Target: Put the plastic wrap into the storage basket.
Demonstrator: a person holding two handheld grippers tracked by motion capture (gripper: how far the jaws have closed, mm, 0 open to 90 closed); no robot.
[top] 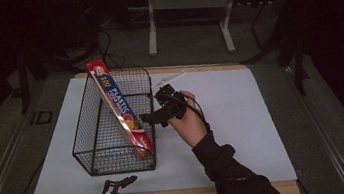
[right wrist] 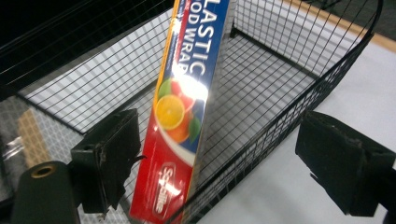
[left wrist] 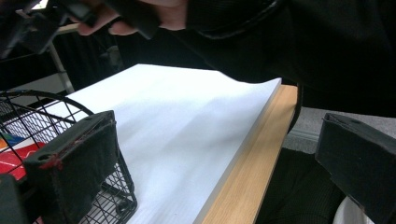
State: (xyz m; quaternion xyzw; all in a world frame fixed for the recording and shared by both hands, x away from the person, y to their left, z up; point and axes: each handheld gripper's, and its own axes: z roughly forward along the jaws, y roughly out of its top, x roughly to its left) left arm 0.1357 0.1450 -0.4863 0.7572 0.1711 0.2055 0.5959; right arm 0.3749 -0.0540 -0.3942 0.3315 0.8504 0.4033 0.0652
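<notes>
plastic wrap box [right wrist: 187,93] top cropped, left hand-held gripper [top: 121,183] maybe half off-frame

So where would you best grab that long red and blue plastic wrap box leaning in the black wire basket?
Probably by its upper end: the long red and blue plastic wrap box leans slanted inside the black wire basket, its top poking above the rim. Coming from above, jaws across its narrow faces, should avoid the wire walls. The right gripper stands open beside the lower part.

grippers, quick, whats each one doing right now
Left gripper: tongs open, holding nothing, at the near table edge beside the wire basket.
Right gripper: tongs open, holding nothing; the plastic wrap box stands between them, untouched.
</notes>
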